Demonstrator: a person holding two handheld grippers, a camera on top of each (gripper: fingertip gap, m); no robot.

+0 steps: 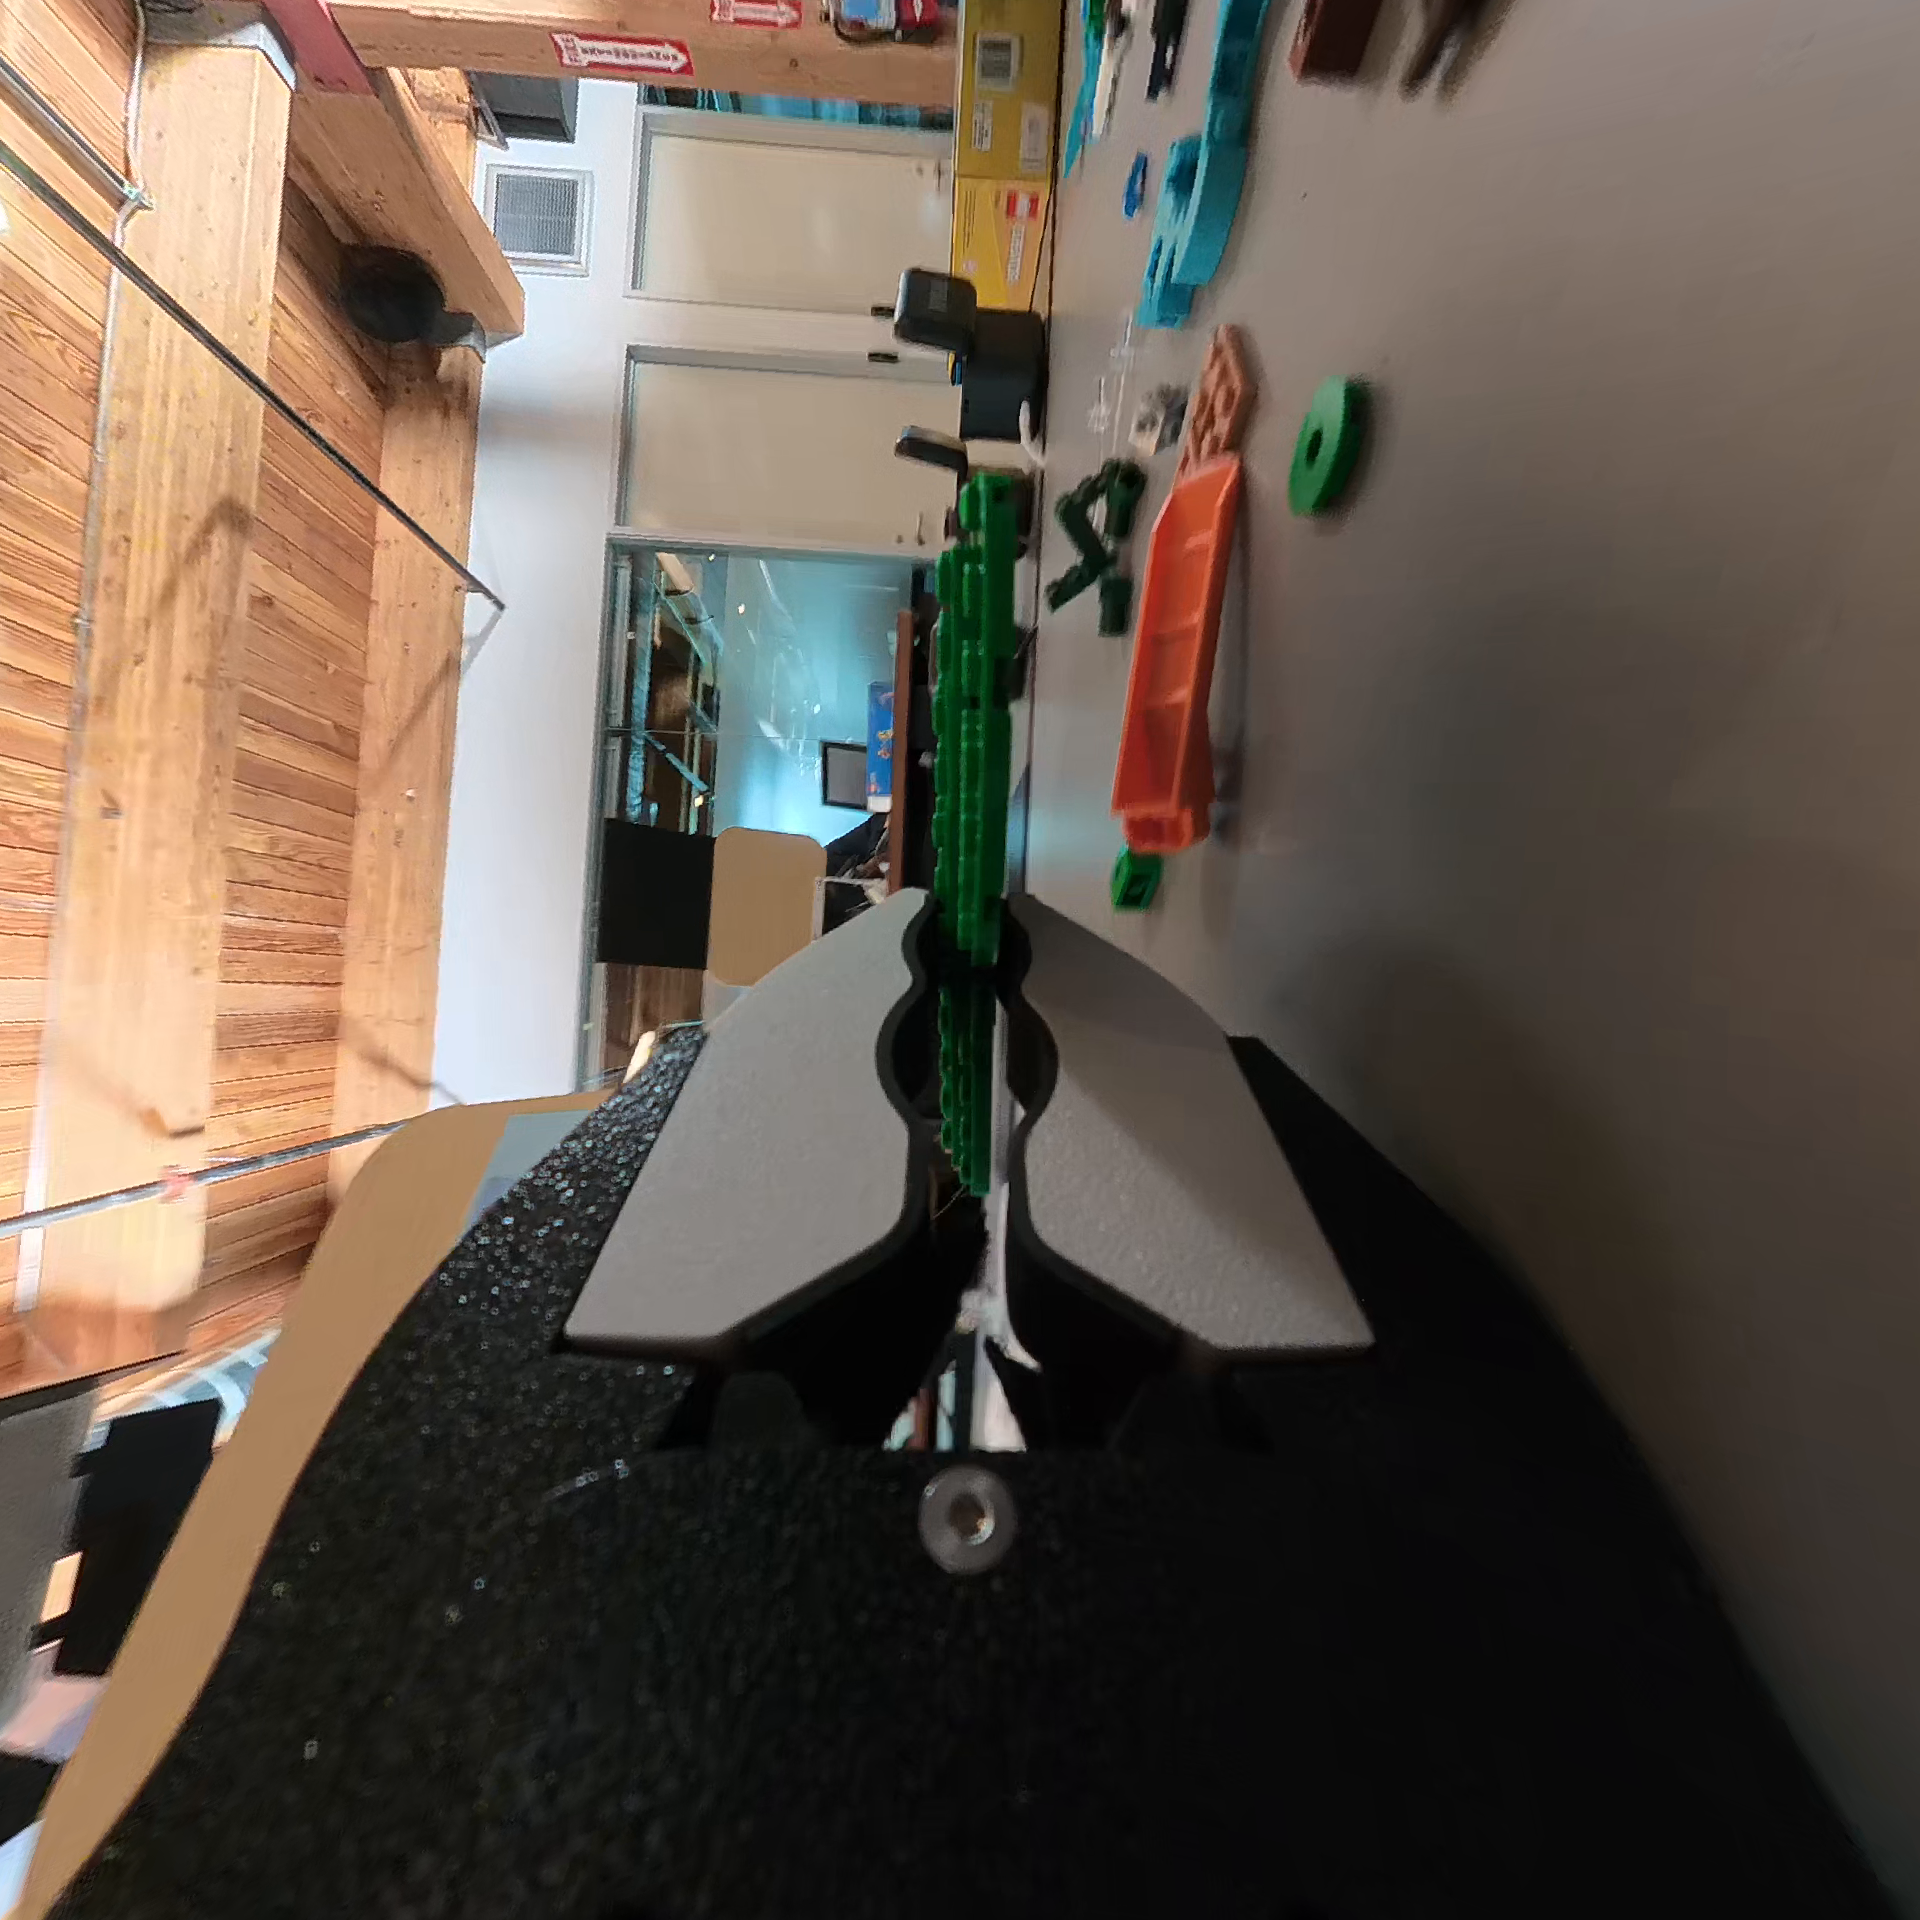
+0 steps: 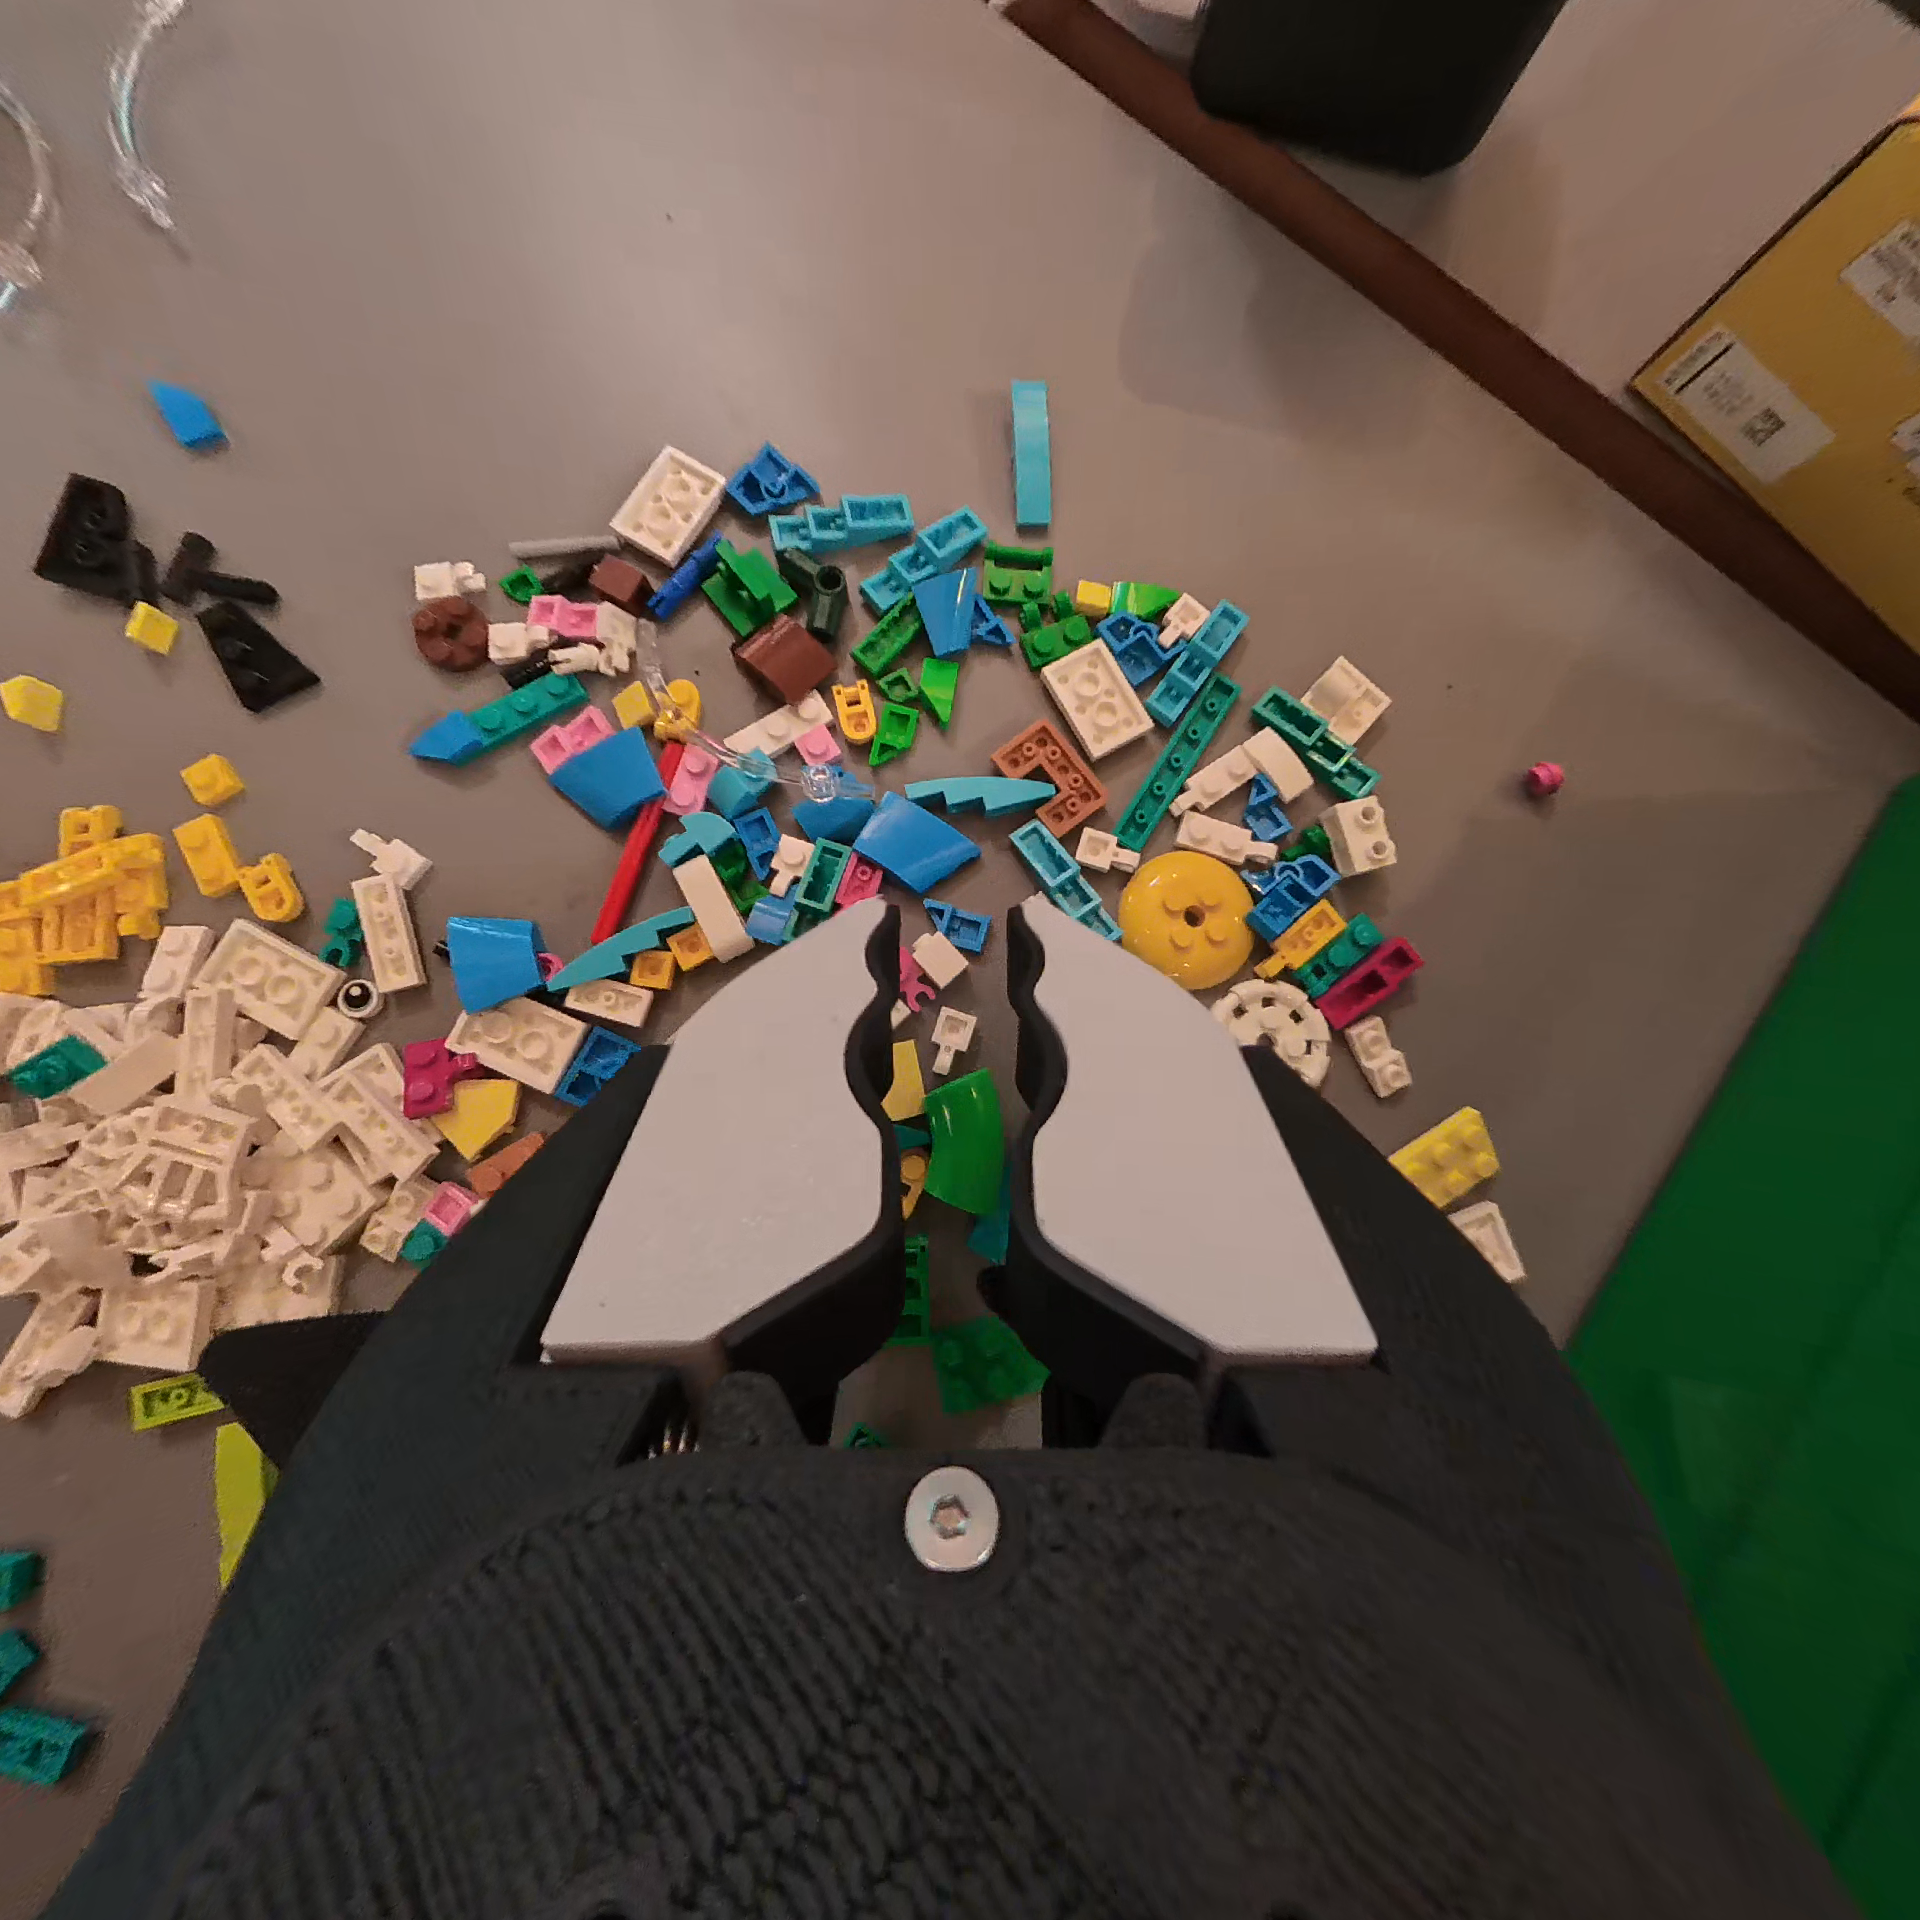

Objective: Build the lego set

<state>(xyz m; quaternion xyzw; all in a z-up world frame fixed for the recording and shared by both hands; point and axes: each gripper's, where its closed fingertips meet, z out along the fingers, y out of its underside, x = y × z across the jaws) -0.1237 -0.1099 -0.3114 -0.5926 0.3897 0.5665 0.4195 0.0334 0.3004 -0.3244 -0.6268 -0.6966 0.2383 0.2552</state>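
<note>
Left wrist view: rolled sideways, low along the grey table [image 1: 1558, 935]. Right wrist view: close, steeply down onto the same table [image 2: 623, 260].

Green plate [image 1: 971, 727] partly hidden (far pieces [image 1: 1195, 208] blurred).
</note>
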